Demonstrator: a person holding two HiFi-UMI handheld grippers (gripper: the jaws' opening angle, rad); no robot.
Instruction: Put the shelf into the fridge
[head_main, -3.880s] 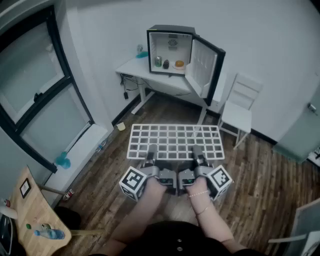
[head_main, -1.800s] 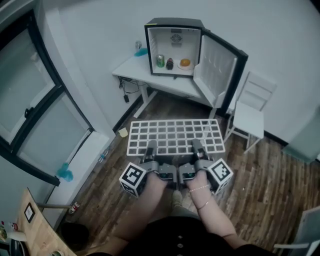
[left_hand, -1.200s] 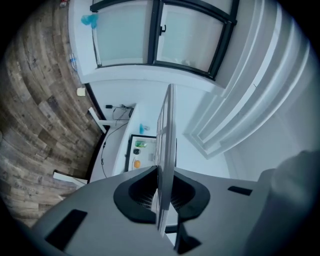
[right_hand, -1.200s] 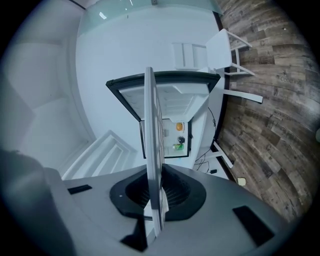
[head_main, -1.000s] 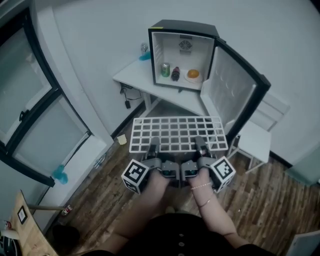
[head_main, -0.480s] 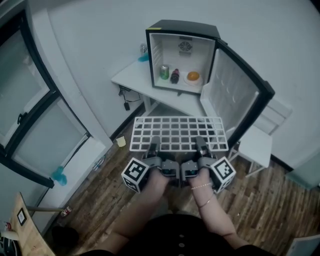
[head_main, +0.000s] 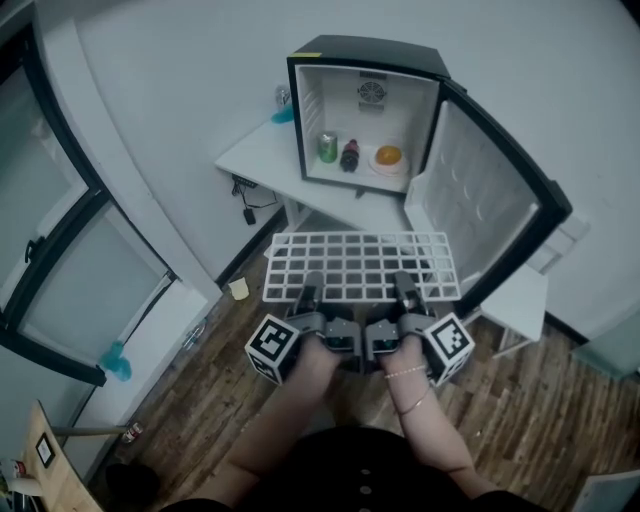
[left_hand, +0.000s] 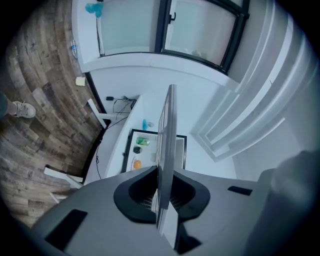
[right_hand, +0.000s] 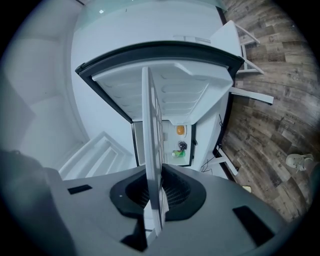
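A white wire-grid shelf (head_main: 360, 264) is held level in the air in front of me, below the fridge. My left gripper (head_main: 309, 292) is shut on its near edge at the left, my right gripper (head_main: 405, 292) on the near edge at the right. In each gripper view the shelf (left_hand: 166, 150) (right_hand: 151, 165) shows edge-on, clamped between the jaws. The small black fridge (head_main: 362, 118) stands open on a white table (head_main: 262, 160), its door (head_main: 492, 222) swung out to the right. On its floor sit a green can (head_main: 327, 147), a dark bottle (head_main: 349, 154) and an orange thing (head_main: 388, 156).
A white wall rises behind the table, with a window (head_main: 70, 250) and a white sill at the left. A white chair (head_main: 520, 300) stands behind the open door at the right. A cable hangs below the table. The floor is dark wood planks (head_main: 520, 430).
The fridge has grown larger in the head view and its door now reaches past the shelf's right side. Both grippers have kept their hold on the shelf.
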